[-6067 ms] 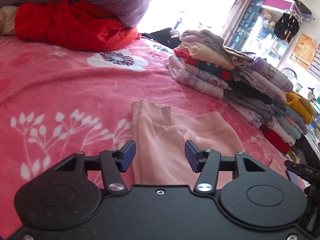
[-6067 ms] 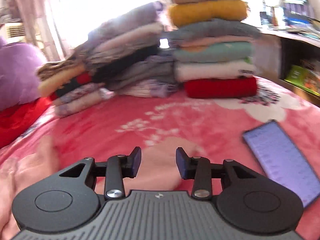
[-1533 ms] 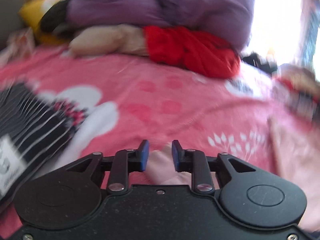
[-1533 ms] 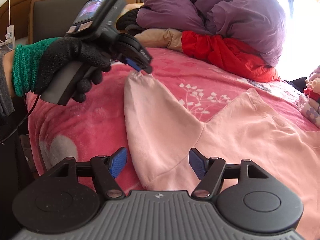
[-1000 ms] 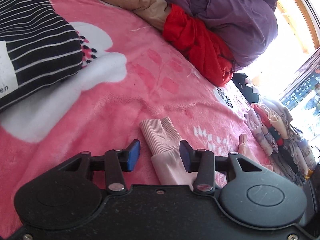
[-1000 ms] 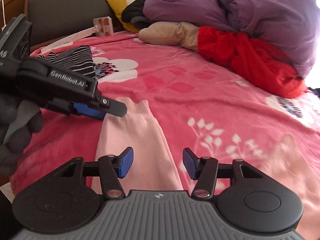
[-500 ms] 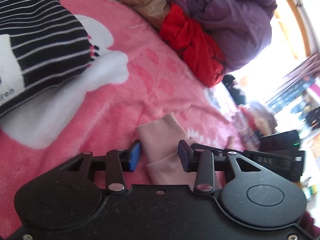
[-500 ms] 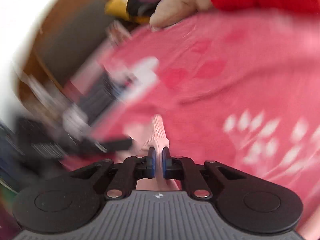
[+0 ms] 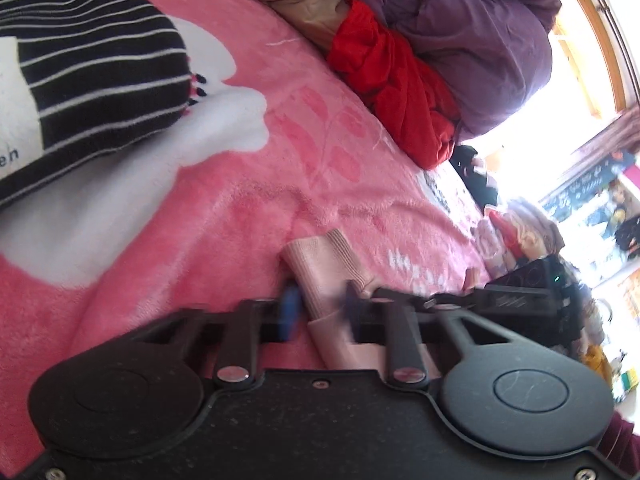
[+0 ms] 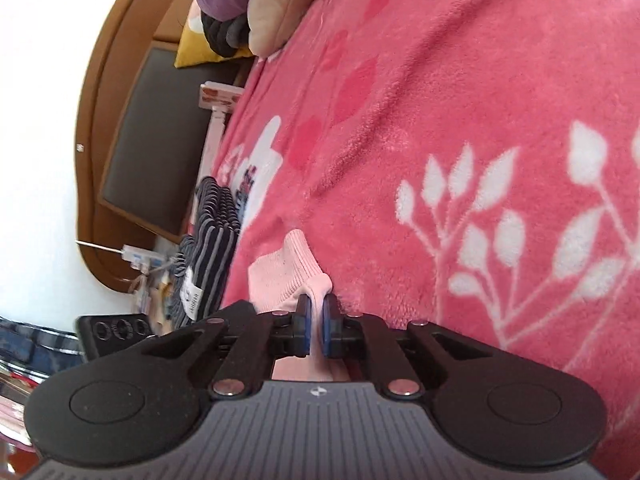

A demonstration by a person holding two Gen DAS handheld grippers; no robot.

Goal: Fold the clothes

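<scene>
A pale pink garment lies on the pink floral blanket point(image 9: 248, 216), and only its ribbed sleeve cuff point(image 9: 320, 264) shows. In the left wrist view the cuff sits between the blurred blue pads of my left gripper point(image 9: 320, 312). Those jaws are closing around it, with a small gap still showing on the left side. My right gripper point(image 9: 384, 294) comes in from the right and meets the same cuff. In the right wrist view, rolled onto its side, my right gripper point(image 10: 316, 320) is shut on the cuff point(image 10: 284, 272), and a fold of it is pinched between the pads.
A black-and-white striped garment point(image 9: 80, 80) lies at the left, near the bed's edge point(image 10: 212, 240). A red garment point(image 9: 392, 96), a tan one and a purple duvet point(image 9: 460, 20) are heaped at the back. Folded clothes point(image 9: 516, 236) are stacked far right. A padded headboard point(image 10: 152, 152) stands behind.
My right gripper swung down to the cuff, rolled onto its side and shut on it. My left gripper's jaws have narrowed around the same cuff, and the hand has barely moved.
</scene>
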